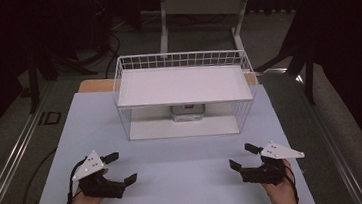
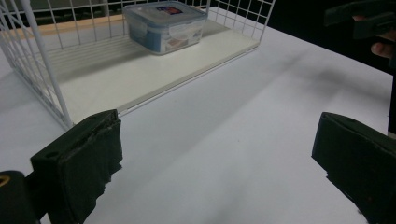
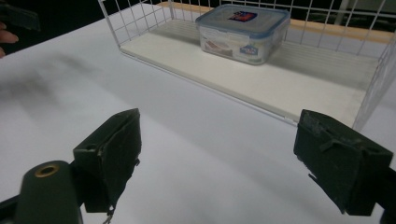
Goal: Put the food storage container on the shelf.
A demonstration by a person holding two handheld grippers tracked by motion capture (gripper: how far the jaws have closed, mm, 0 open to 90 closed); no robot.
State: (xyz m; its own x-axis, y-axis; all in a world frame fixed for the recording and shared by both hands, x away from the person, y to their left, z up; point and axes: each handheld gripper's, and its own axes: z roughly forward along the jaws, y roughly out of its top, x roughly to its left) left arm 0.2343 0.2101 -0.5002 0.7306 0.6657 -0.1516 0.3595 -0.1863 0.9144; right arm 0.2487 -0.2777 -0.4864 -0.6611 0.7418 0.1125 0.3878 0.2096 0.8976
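Holding both tools low over the near edge of the desk (image 1: 176, 173), we keep the left tongs (image 1: 123, 167) spread wide with nothing between the jaws, and the right tongs (image 1: 241, 156) stand just as wide and just as bare. Our hands come in from the bottom of the high view, one tool near each front corner, well apart from each other. In the left gripper view the two black jaws frame a bare stretch of pale desk, and the other hand's tool shows at the upper right. In the right gripper view the jaws frame the same bare surface from the other side.

Farther on, at the middle of the desk, stands a white wire shelf rack (image 1: 120, 88), open toward us, with a white board (image 1: 182, 84) on top and a white floor panel (image 1: 181, 128) below. On that lower panel, toward the back and about midway across, sits the clear plastic food box (image 2: 164, 27) with its blue-edged clip lid, upright and shut; the high view shows it under the top board (image 1: 187, 112), and the right gripper view shows it too (image 3: 243, 33). Both tongs are well short of the rack.
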